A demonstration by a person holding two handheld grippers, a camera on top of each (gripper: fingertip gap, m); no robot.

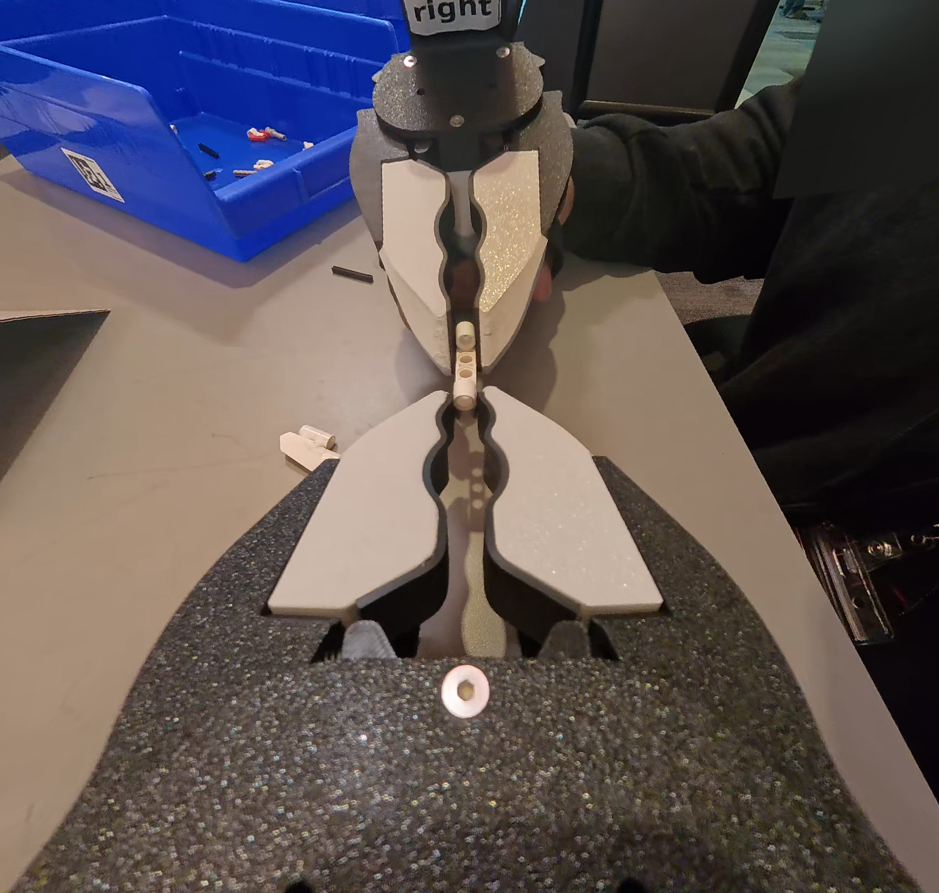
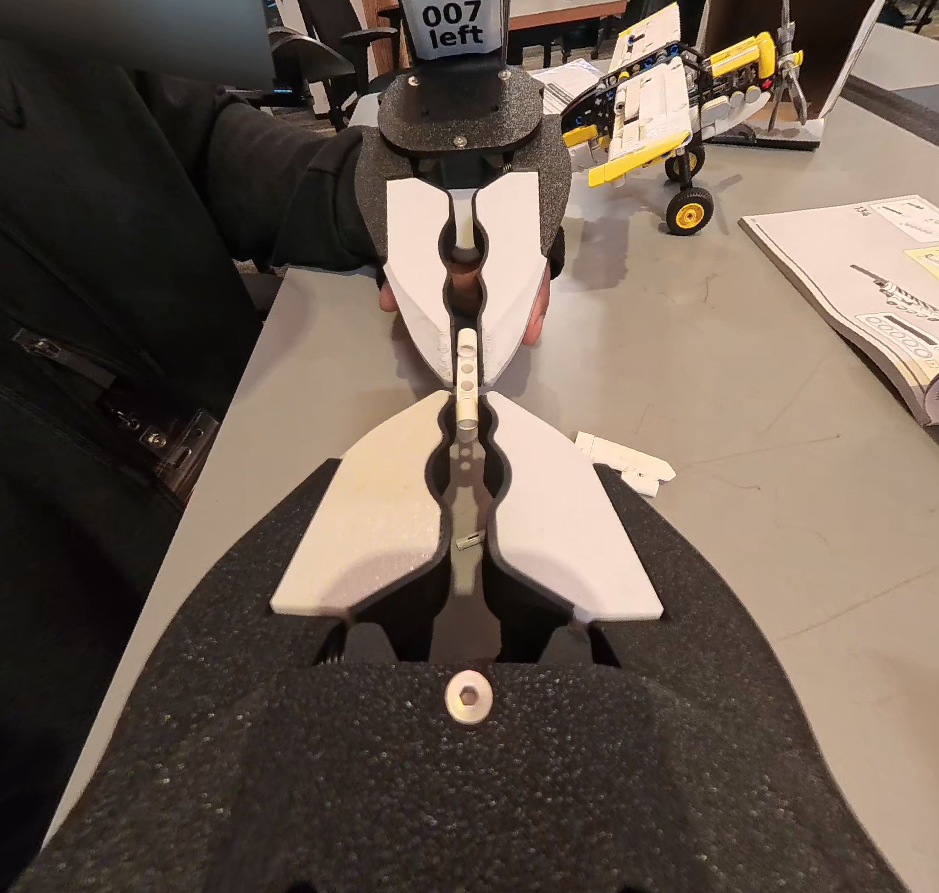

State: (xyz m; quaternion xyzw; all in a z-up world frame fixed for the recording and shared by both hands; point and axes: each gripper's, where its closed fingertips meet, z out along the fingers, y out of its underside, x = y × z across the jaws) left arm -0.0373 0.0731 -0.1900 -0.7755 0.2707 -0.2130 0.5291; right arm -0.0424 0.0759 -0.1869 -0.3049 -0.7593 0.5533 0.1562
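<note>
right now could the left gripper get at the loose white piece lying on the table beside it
Probably not as things stand: the left gripper is shut on the white connector, which the right gripper also grips. The loose white piece lies close beside it, with nothing between.

The left tongs point(image 1: 465, 403) and right tongs point(image 1: 465, 360) meet tip to tip over the grey tabletop point(image 1: 178, 538), both clamped on one small white holed beam point(image 1: 465, 364). A white piece point(image 1: 307, 448) lies just left; a black pin point(image 1: 352, 274) and blue bin point(image 1: 152, 121) sit farther off.
</note>
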